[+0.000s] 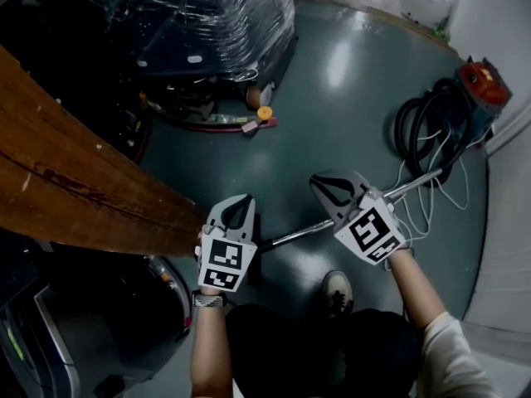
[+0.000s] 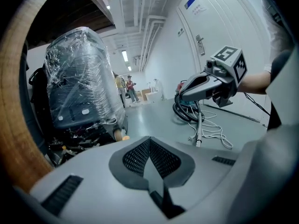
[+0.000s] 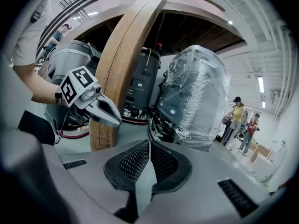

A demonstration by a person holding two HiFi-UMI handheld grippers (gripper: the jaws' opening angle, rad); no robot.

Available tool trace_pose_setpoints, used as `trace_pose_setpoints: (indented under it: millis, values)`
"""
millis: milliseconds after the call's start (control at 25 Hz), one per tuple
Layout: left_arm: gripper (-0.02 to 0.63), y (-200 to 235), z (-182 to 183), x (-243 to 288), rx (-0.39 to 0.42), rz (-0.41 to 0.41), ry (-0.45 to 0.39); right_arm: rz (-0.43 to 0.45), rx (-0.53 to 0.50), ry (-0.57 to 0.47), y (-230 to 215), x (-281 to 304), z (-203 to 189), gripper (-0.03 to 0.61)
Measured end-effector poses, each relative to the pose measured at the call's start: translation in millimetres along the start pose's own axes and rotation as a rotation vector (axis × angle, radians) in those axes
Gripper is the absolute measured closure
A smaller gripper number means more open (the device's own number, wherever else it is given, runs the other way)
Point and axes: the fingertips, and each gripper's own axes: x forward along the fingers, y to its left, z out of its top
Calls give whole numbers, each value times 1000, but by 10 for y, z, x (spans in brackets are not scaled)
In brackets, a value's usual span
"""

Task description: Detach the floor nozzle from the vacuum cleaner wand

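Nothing of the job is done yet, as far as I can judge. The wand (image 1: 307, 233) lies on the floor (image 1: 332, 98), running from the hose (image 1: 423, 123) and the red-topped vacuum cleaner (image 1: 485, 85) by the wall back toward my feet. At its near end sits a dark crossbar that I take for the floor nozzle (image 1: 255, 259), joined to the wand as far as I can see. My left tool (image 1: 236, 206) is closed on nothing, its mesh pads meeting, and it hovers just beside the nozzle end, close to the edge of the wooden board (image 1: 83, 189). My right tool (image 1: 325, 186) is likewise closed and empty, above the middle of the wand. Everything is left to do: open both, take the wand with one and the nozzle with the other, and pull the joint apart.
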Motion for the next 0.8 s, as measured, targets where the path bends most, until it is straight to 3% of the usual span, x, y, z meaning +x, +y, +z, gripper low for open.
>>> trace_pose_setpoints:
  millis: [280, 440, 600, 800]
  values:
    - [615, -147, -292, 160, -25, -44, 21, 19, -16, 41, 218, 265, -415, 548]
    - [617, -164, -421, 205, -42, -56, 27, 20, -1, 32, 325, 368, -527, 548]
    - [615, -126, -614, 215, -107, -27, 27, 45, -2, 34, 434, 465, -575, 548]
    - [616, -191, -848, 275, -102, -50, 48, 76, 18, 35, 575, 536, -728, 548]
